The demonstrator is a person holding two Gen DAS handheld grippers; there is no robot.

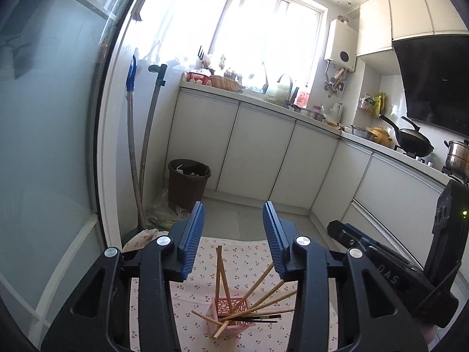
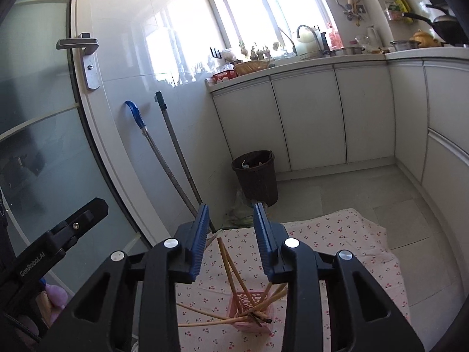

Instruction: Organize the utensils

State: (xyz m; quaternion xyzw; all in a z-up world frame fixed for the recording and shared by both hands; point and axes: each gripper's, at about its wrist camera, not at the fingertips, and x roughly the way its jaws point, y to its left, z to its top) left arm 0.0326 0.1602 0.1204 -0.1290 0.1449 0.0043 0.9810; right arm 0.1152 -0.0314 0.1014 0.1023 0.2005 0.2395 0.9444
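Note:
A small pink lattice basket stands on a cherry-print cloth and holds several wooden chopsticks that fan outward, plus dark ones lying across its rim. My left gripper is open and empty, well above the basket. In the right wrist view the same basket and chopsticks sit below my right gripper, which is open and empty. The right gripper's body shows at the left wrist view's right edge.
A dark waste bin and two mop handles stand against the wall beyond the cloth. White kitchen cabinets with a cluttered counter run along the back and right. A glass door is on the left.

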